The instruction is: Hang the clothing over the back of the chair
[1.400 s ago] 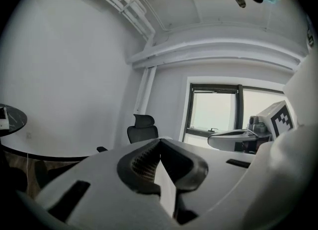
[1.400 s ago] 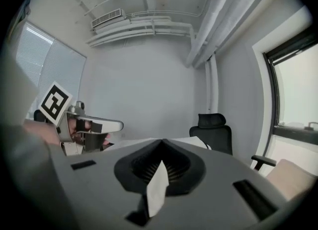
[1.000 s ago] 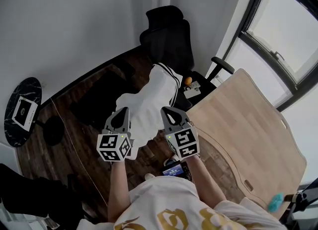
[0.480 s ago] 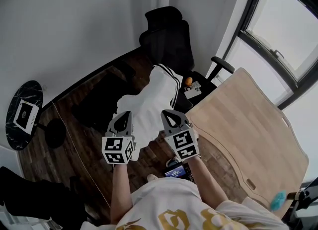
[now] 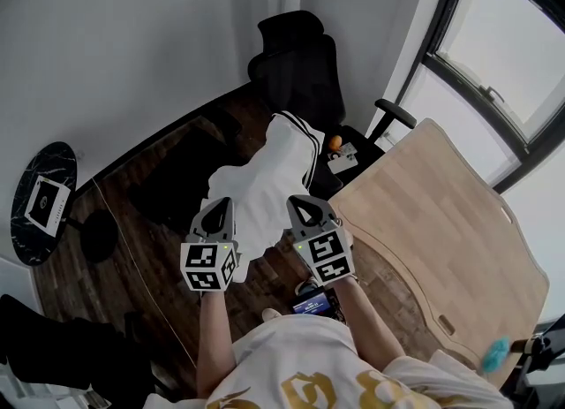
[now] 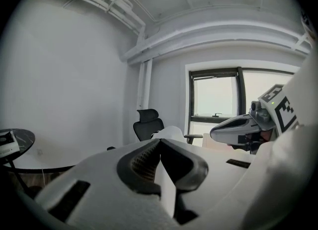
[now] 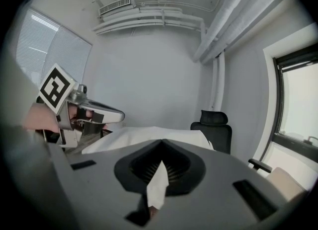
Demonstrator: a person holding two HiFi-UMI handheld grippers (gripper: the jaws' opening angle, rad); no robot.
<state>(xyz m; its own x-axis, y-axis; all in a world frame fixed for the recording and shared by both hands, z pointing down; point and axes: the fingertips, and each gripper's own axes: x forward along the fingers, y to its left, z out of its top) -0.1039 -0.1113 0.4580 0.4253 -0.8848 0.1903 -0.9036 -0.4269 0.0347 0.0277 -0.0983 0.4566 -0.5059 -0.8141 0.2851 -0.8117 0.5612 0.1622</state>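
Note:
A white garment (image 5: 265, 182) with black stripes at its far end hangs stretched out in the air between me and the black office chair (image 5: 298, 63). My left gripper (image 5: 222, 204) is shut on the garment's near left edge, and white cloth (image 6: 166, 194) shows pinched between its jaws. My right gripper (image 5: 296, 200) is shut on the near right edge, with a fold of white cloth (image 7: 158, 187) caught in its jaws. In the left gripper view the chair (image 6: 148, 123) stands beyond the cloth; the right gripper view shows the chair (image 7: 214, 129) past the garment (image 7: 149, 137).
A light wooden desk (image 5: 433, 222) runs along my right under the window (image 5: 494, 54). A small round black table (image 5: 40, 200) stands at the left. Small objects, one orange (image 5: 335, 143), lie by the chair's seat. Dark wooden floor (image 5: 168, 160) lies below.
Both grippers have barely shifted while keeping hold of the garment, which hangs the same way.

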